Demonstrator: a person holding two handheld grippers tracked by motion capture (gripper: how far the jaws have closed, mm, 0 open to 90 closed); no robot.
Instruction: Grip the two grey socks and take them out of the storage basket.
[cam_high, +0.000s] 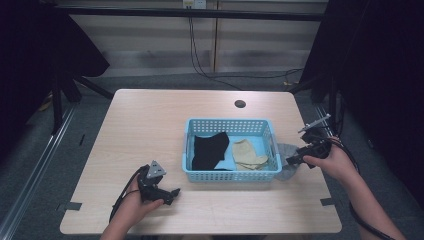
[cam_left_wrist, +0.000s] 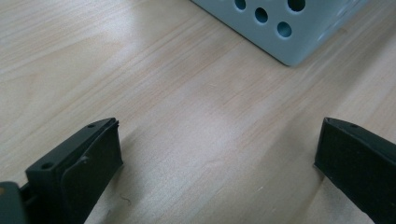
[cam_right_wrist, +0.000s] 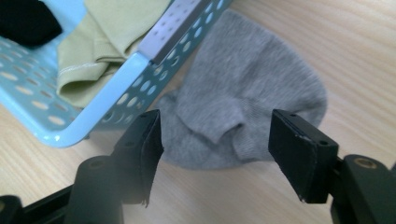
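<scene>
My left gripper (cam_high: 170, 194) rests low on the table (cam_high: 150, 125) near the front left corner of the blue basket (cam_high: 231, 176), its jaws spread wide over bare wood with nothing between them. Inside the basket lie a black cloth (cam_high: 210, 150) and, to its right, a pale yellow-green sock (cam_high: 248, 154). My right gripper (cam_right_wrist: 215, 144) hovers with its jaws wide open on either side of the grey sock (cam_right_wrist: 247, 98), which lies flat on the table against the basket's right wall.

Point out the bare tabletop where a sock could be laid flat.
Free: the wide stretch of table left of the blue basket, and the strip behind it. Crowded: the right side, where the grey sock lies against the basket under the open right gripper.
</scene>
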